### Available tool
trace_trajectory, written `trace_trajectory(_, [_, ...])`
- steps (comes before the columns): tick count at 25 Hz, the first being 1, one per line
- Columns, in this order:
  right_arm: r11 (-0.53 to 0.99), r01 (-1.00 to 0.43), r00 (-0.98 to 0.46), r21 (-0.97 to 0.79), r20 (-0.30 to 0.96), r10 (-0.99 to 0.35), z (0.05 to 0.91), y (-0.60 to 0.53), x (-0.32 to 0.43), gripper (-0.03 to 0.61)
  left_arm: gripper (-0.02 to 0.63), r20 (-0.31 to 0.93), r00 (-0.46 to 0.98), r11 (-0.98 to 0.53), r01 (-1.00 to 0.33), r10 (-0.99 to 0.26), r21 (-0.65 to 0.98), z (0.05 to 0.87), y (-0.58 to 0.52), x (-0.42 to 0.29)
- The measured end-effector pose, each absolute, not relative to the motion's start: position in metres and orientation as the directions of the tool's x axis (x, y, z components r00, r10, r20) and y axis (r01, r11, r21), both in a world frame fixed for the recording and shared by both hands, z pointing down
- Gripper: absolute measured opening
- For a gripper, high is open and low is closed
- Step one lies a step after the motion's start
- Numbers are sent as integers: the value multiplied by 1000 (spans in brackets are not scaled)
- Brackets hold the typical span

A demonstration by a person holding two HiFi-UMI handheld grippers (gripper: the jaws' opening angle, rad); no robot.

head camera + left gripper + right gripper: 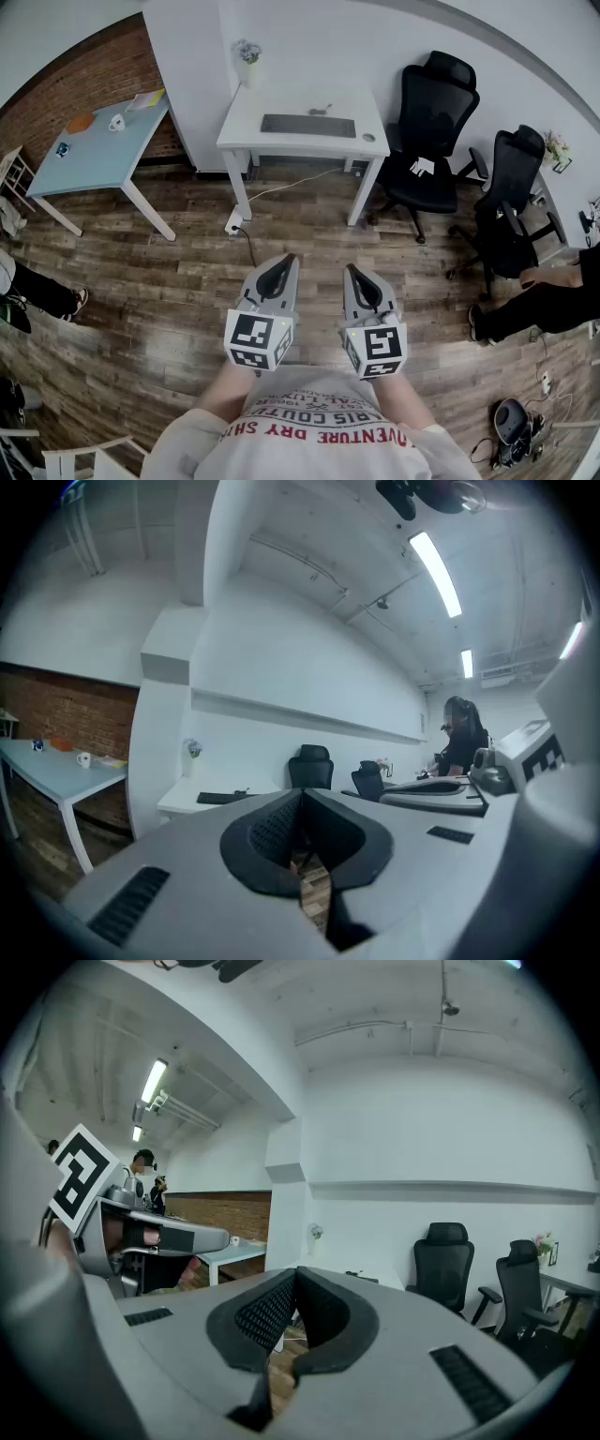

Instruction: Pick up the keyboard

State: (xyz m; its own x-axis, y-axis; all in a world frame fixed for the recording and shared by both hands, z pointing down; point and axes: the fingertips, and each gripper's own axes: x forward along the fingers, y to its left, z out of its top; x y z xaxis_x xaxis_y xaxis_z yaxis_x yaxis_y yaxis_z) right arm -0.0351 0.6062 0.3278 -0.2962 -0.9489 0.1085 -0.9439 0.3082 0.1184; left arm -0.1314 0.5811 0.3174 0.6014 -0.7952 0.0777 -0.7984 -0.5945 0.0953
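A dark keyboard [308,126] lies on a white desk [246,139] across the room, far ahead of both grippers. In the left gripper view the keyboard [223,798] shows as a thin dark strip on that desk. My left gripper [280,263] and right gripper [353,270] are held side by side close to my chest, pointing level toward the desk. Both are shut with nothing between their jaws. In the right gripper view the keyboard is too small to make out.
Two black office chairs [433,122] [507,202] stand right of the desk. A light blue table [94,155] with small items stands at the left. A power strip and cable [234,224] lie on the wooden floor. A seated person's legs [544,298] show at the right edge.
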Motion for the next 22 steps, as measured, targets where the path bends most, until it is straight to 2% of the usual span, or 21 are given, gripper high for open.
trace_trajectory(13, [304, -946, -293, 110, 103, -950, 332, 608, -58, 21, 24, 104, 601, -592, -799, -792, 104, 332, 581, -151])
trace_trajectory(22, [304, -953, -299, 11, 150, -942, 366, 603, -84, 21, 23, 157, 648, -601, -755, -745, 261, 372, 569, -184])
